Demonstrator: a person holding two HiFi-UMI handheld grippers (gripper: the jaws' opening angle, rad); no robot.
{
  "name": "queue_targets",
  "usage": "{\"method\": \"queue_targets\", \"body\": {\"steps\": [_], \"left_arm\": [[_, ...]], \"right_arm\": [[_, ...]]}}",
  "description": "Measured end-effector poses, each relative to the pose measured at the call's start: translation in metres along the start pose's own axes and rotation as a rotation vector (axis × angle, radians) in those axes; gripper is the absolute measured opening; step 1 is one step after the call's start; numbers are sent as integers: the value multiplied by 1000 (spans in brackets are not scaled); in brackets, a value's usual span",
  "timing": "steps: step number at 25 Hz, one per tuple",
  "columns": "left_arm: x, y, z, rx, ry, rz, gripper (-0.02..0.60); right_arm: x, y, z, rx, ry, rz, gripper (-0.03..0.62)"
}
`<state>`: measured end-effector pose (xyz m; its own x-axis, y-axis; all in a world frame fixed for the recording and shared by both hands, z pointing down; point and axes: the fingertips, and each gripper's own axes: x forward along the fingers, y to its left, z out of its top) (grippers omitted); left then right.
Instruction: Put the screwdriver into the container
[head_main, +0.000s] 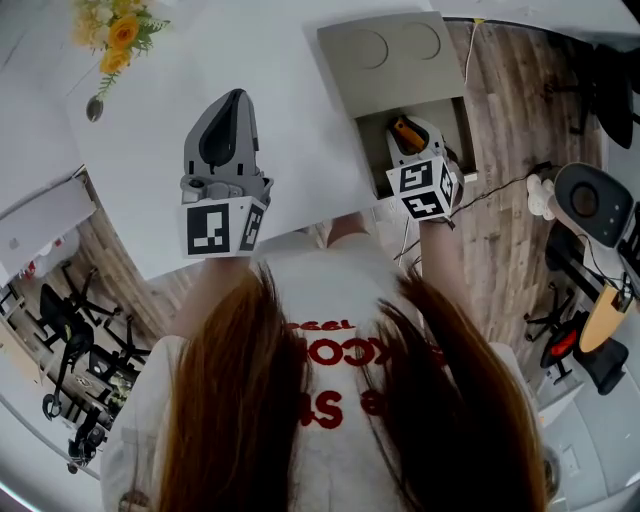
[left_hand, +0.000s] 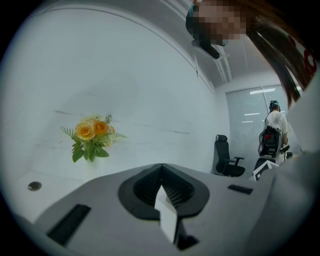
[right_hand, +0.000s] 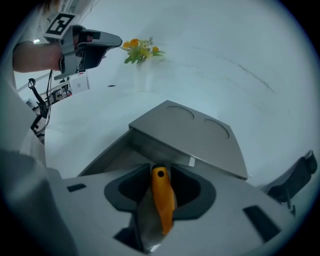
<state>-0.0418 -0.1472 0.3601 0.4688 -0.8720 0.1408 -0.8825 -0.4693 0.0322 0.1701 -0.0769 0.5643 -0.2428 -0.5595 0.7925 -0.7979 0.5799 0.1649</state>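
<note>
The grey container stands at the white table's right edge with its lid raised. My right gripper hangs over its open compartment. The orange-handled screwdriver lies between the jaws, its handle pointing forward toward the box. It leans on one finger and a dark gap shows on its other side, so the jaws stand open around it. My left gripper is held up over the table to the left of the box, jaws together with nothing in them.
A bunch of yellow and orange flowers and a small round disc sit at the table's far left. The table's front edge runs just ahead of the person's body. Wooden floor, cables and office chairs lie to the right.
</note>
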Motion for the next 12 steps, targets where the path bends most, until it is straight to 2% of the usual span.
{"method": "queue_targets", "body": {"steps": [2,4,8,12], "left_arm": [[-3,3,0,1,-1,7,8],[-4,5,1,2,-5,11,8],[-5,5,10,3,-33,13,6],[-1,1,22,8,-77,18,8]], "right_arm": [[-2,-2,5,33,-26,1,152],[-12,-7,20,91,-94,2,147],[-54,-37,65,202,-304,-58,71],[-104,-71,108,233,-512,-144,18]]}}
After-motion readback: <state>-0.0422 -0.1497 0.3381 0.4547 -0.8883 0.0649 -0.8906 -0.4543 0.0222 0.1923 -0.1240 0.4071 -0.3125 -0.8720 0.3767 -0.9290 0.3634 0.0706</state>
